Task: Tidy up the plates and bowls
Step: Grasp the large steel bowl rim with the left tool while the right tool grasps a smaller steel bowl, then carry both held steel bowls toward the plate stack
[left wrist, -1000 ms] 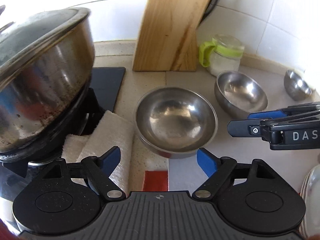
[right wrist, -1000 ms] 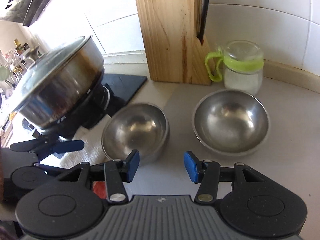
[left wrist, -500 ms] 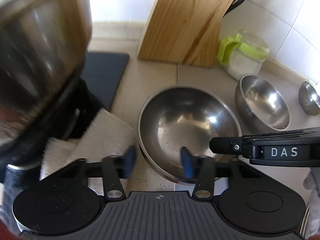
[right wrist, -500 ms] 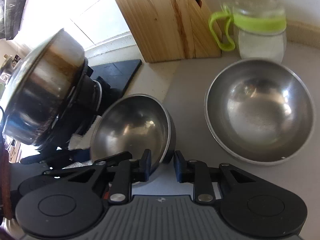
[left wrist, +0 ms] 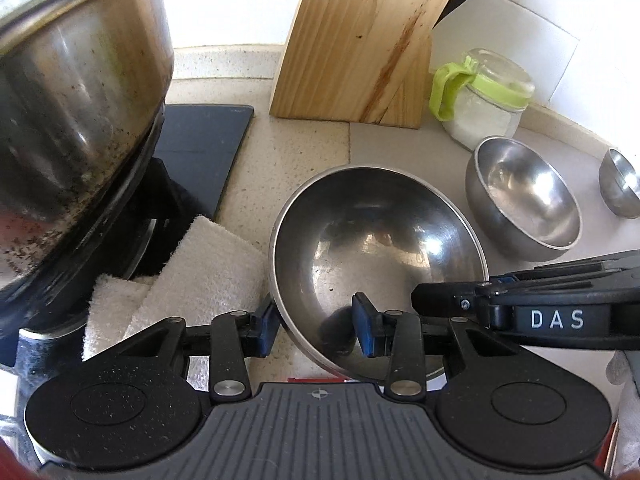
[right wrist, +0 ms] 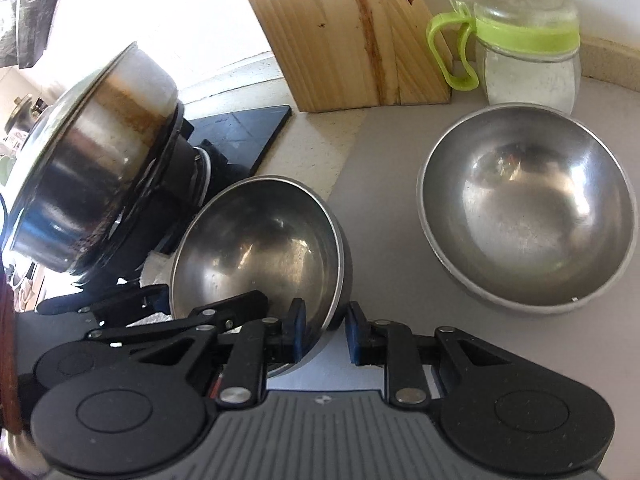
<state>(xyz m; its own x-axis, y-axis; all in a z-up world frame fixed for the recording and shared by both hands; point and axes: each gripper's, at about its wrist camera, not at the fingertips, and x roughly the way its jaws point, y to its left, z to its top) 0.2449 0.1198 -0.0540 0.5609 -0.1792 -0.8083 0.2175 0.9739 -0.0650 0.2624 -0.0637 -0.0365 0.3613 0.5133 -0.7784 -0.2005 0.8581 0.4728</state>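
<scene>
A large steel bowl (left wrist: 376, 248) sits on the counter, tilted; it also shows in the right wrist view (right wrist: 260, 248). My left gripper (left wrist: 314, 330) straddles its near-left rim, one blue pad outside and one inside, closed on it. My right gripper (right wrist: 322, 336) grips the bowl's right rim the same way; it enters the left wrist view from the right (left wrist: 440, 306). A second steel bowl (right wrist: 524, 212) stands to the right, also in the left wrist view (left wrist: 528, 204). A small steel bowl (left wrist: 620, 182) sits at far right.
A big lidded steel pot (left wrist: 68, 128) on a black stove (left wrist: 200, 152) crowds the left. A white folded towel (left wrist: 192, 268) lies beside the bowl. A wooden knife block (left wrist: 360, 40) and a green-lidded glass jar (left wrist: 484, 100) stand at the back by the tiled wall.
Both grippers moved forward and closed from open onto the large bowl's rim, left on its left side, right on its right. The bowl now sits tilted.
</scene>
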